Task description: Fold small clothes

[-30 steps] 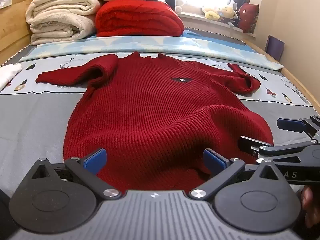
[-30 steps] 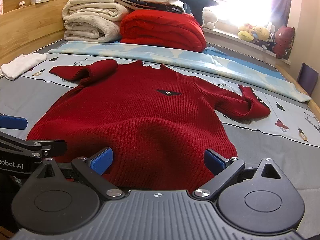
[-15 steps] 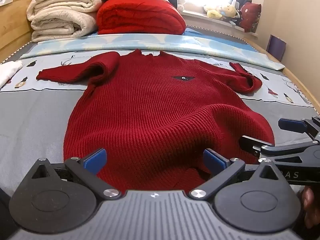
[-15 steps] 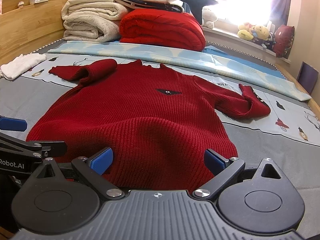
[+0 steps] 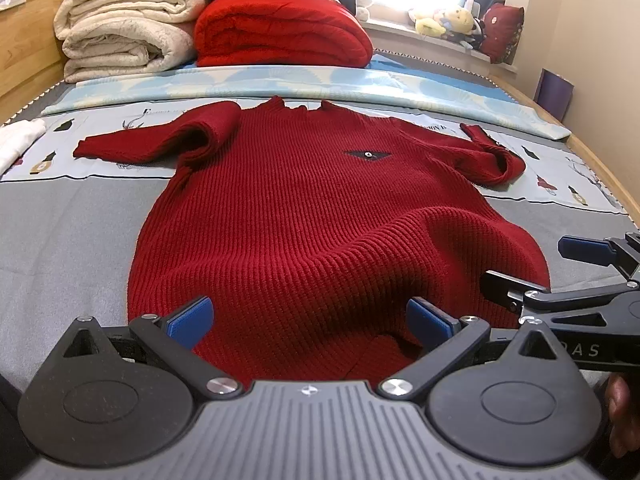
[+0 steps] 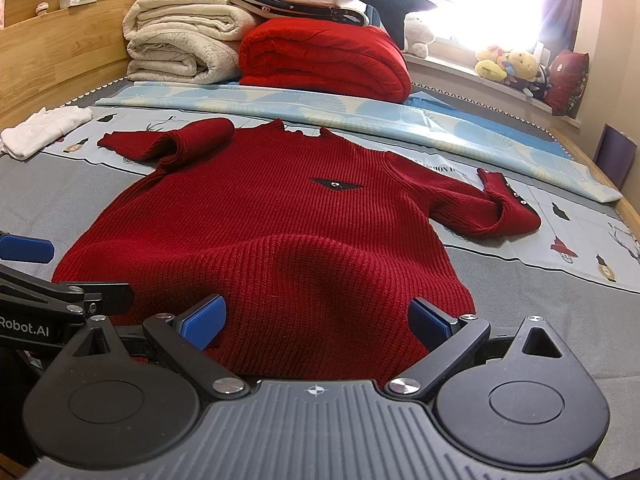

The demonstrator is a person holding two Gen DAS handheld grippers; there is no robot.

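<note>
The red sweater [image 5: 320,216] lies flat on the bed, hem toward me. My left gripper [image 5: 308,316] and right gripper [image 6: 316,316] gape wide at that hem, holding nothing. It's soft, thick knit (floppy, not slippery); I'd pinch the hem corners. Folded blankets [image 6: 256,48] sit well beyond its collar, clear.

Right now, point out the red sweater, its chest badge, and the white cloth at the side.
red sweater [image 5: 304,216], left wrist view, on the ribbed middle of the body.
chest badge [image 6: 335,185], right wrist view, on the centre of the dark patch.
white cloth [image 6: 44,130], right wrist view, on the middle of the crumpled pile.
</note>
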